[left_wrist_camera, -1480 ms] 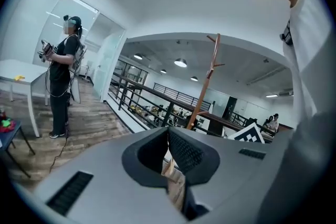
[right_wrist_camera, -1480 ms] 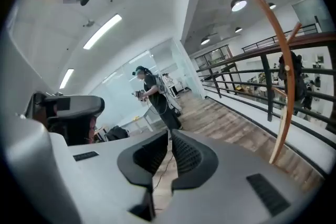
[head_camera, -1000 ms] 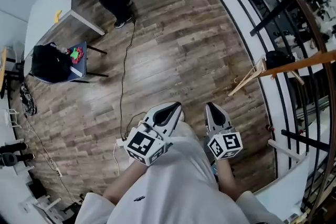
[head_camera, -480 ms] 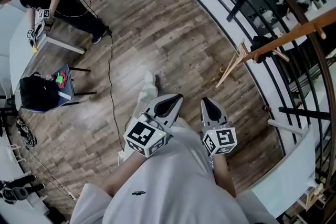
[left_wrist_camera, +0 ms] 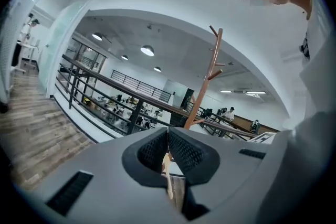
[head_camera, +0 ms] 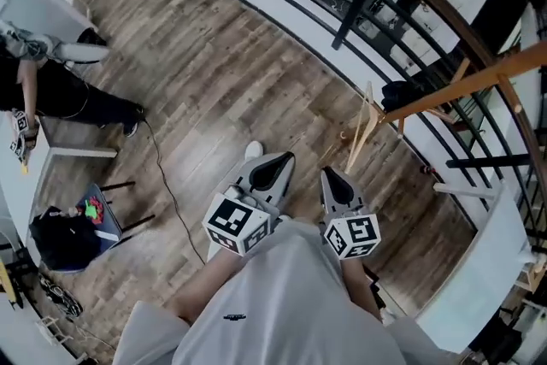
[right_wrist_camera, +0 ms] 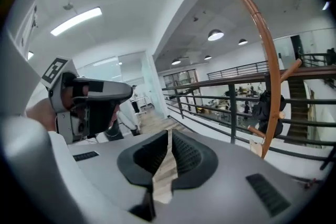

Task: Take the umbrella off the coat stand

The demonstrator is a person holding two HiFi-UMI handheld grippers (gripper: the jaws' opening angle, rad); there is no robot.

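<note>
Where it hangs on the coat stand (head_camera: 479, 81), the umbrella (head_camera: 408, 92) looks dark, bunched.

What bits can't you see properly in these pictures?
- Dark bundle on the coat stand: too small in the head view and right gripper view to say whether it is the umbrella.
- Coat stand's top: cut off by the head view's right edge.
- Coat stand's foot: hidden behind the left tool in the left gripper view.
- Other person at the left: partly cut off by the head view's left edge.
</note>
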